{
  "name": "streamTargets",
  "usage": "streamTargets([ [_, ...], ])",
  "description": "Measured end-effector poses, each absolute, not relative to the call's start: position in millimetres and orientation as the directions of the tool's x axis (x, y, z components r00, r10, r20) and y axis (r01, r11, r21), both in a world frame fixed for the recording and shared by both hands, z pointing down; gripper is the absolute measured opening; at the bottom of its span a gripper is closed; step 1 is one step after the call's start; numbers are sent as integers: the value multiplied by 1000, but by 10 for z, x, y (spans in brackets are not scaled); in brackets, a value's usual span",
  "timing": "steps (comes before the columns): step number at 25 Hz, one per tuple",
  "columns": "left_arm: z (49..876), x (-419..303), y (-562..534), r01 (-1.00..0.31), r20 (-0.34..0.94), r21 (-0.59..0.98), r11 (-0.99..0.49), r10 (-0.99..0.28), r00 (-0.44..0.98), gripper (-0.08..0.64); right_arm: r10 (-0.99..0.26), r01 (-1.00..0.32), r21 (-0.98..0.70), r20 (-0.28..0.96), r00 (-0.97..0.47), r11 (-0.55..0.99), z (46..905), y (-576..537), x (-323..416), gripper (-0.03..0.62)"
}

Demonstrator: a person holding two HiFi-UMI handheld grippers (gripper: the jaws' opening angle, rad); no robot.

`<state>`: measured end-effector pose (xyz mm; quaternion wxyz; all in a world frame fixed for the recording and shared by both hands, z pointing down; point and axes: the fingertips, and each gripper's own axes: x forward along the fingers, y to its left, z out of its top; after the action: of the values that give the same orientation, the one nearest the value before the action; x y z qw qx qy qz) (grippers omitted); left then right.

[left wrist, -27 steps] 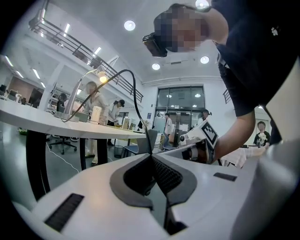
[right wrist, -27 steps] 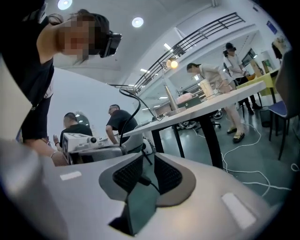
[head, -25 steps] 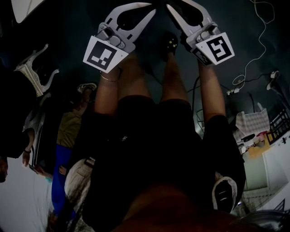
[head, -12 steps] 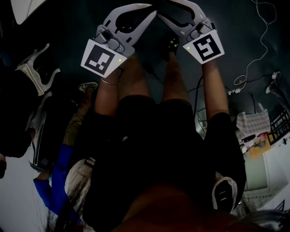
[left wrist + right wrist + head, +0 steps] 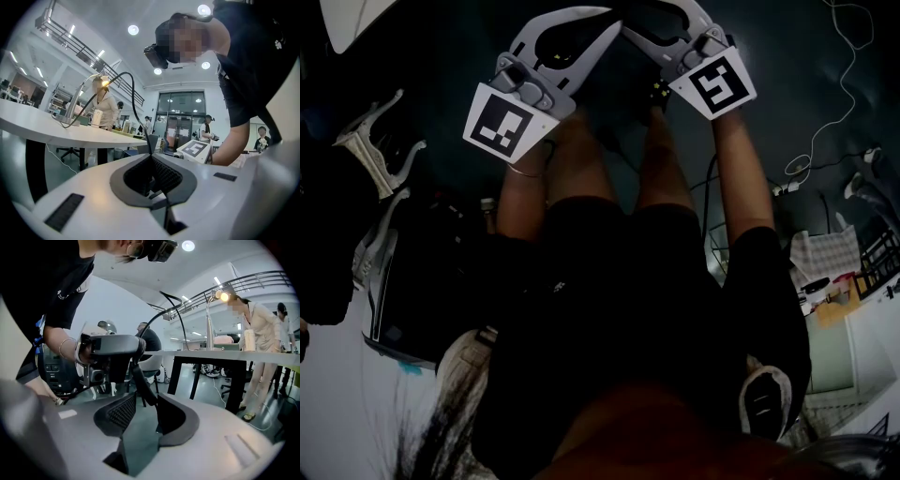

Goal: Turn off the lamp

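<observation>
The lamp (image 5: 101,83) is seen lit, its bulb glowing at the top of a slim stand on a long white table (image 5: 42,129), well apart from both grippers and higher than them. In the right gripper view the same glow is seen above the tabletop, at the upper right.

The dark floor (image 5: 441,56) is seen from the head view beyond the knees of the person (image 5: 619,309), who is dressed in black and holds both tools stretched out in front. A bystander in pale clothes (image 5: 107,108) is seen standing behind the table, close to the lamp stand.

The left gripper (image 5: 152,154) is held level, and its fingers are brought together at the tips, clamped on a thin black cable (image 5: 133,108). From those tips the cable is carried up in an arc towards the lamp.

The right gripper (image 5: 141,397) is tilted a little downward, just beside the left one. Its fingers are spread wide, and a thicker stretch of the black cable is seen lying between them without being pressed by either pad.

The marker cubes (image 5: 508,122) on the two tools are seen side by side in the head view, with the tool tips nearly touching above them.
</observation>
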<state>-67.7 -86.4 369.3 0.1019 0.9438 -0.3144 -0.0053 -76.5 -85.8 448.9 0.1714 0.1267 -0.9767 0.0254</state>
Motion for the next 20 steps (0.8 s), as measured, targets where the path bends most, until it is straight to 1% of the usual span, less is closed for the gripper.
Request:
streamTargets([
  [4,3690,-678,-870,-591,54,194,-783,-594,803,12,-238,-254,-1,346,-907,967,4524,-824,-753,128],
  [7,3693,-691,-882,-594,52,197,-780,-597,801,12,-243,-264,-19,335,-910,964,4530,-829,-747,80],
  [12,3666,-721,-895,-603,31,210,-769,-611,791,12,-230,-258,-45,323,-918,965,4511,-790,-747,75],
  [20,3675,-758,-893,-610,35,208,-765,-617,786,12,-217,-251,-66,330,-919,966,4532,-727,-764,69],
])
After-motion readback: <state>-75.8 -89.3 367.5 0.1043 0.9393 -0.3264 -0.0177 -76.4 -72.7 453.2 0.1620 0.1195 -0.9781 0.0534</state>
